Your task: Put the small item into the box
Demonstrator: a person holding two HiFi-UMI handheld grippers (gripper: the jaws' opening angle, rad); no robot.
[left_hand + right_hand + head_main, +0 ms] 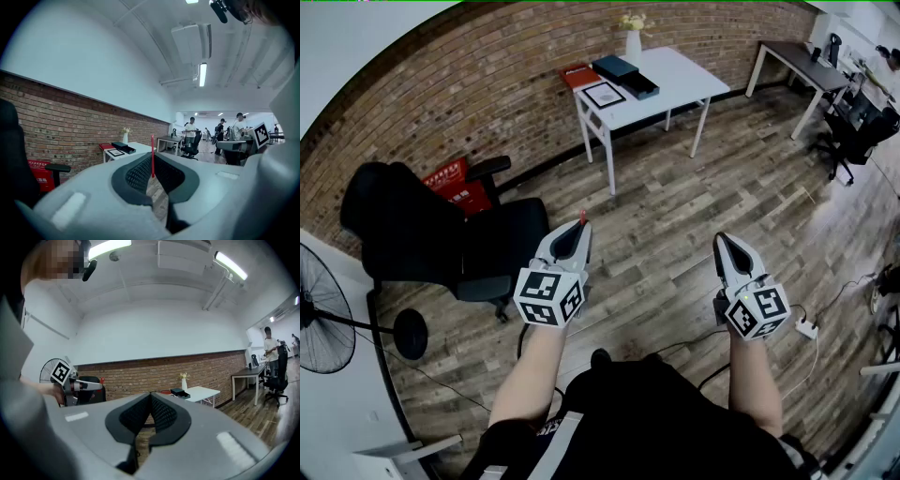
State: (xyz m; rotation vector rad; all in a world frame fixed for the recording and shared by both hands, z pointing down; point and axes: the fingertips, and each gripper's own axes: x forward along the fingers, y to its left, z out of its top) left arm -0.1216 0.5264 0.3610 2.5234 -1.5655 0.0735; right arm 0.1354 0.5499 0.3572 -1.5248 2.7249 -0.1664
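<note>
Right now your left hand-held gripper (pixel 580 226) is clenched on a thin red item (pixel 152 157), which stands upright between the jaw tips. The head view shows only a red sliver of it there. Your right hand-held gripper (pixel 720 241) is clenched on nothing, jaws together. Only the head view shows both above the wooden floor (pixel 675 216), well apart from the white worktop (pixel 680 75) that carries a dark box (pixel 615 67).

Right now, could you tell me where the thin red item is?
The thin red item is pinched upright in the jaws of the left gripper; in the head view that is left of centre, well short of the white table.
</note>
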